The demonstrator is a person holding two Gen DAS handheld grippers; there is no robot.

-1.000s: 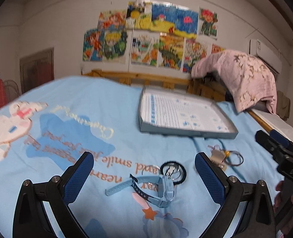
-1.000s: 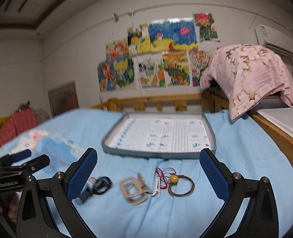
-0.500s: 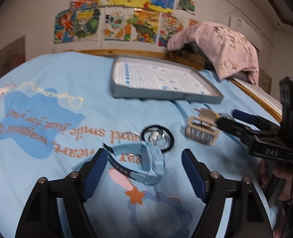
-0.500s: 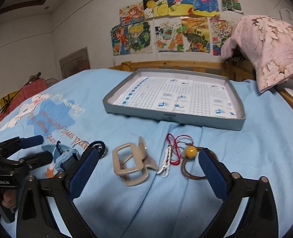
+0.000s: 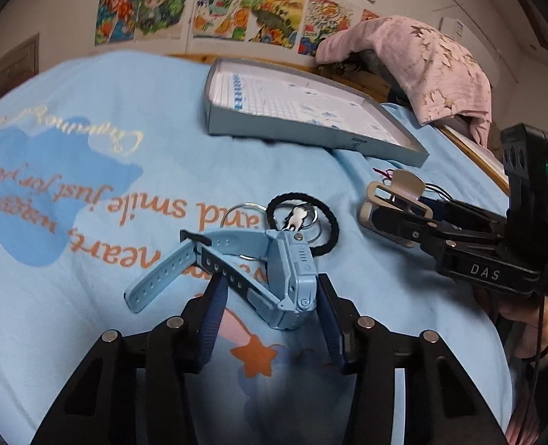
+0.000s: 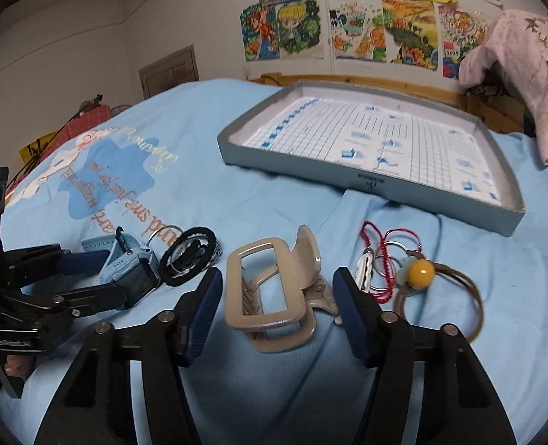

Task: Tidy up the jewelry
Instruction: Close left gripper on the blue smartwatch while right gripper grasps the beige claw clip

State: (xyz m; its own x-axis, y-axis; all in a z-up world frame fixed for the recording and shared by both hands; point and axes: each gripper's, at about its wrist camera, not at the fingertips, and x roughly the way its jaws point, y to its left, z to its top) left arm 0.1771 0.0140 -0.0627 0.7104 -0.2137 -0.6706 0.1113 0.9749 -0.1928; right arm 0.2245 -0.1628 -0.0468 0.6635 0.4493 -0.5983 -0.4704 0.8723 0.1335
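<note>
**A:** Pale blue plastic and rubber: watch [image 5: 292,270] lying on its side on the bed sheet [image 5: 88,296], right between the fingers of the left gripper [image 5: 272,287], strap ends splayed ahead and to the left of them.

**B:** Clamped on it?

**A:** Cannot tell. Pads set narrow, one by the case, the other by the strap. No clear gap in the left wrist view, no clear squeeze either.

**B:** Handling?

**A:** Probably light. Case stiff, strap floppy. Better taken across the case than by the strap: less swing, less chance of dragging the black hair tie [image 5: 329,222] lying just beyond the fingertips.

**B:** And the right gripper [image 6: 277,285]?

**A:** Fingers apart, straddling the beige hair claw [image 6: 266,296], a sliver of sheet showing beside the left pad. Hard smooth shell, sprung hinge, likely slippery. Best pinched across the flat frame, not the curved lever.

**B:** Anything caught by one camera only?

**A:** Right wrist view alone: yellow bead bracelet [image 6: 422,270] and red cord [image 6: 381,259] just outside the right finger, plus the printed floor of the grey tray [image 6: 348,181] well ahead. Left wrist view alone: side buttons and strap holes of the watch. Claw there mostly hidden behind the right gripper's fingers.
</note>
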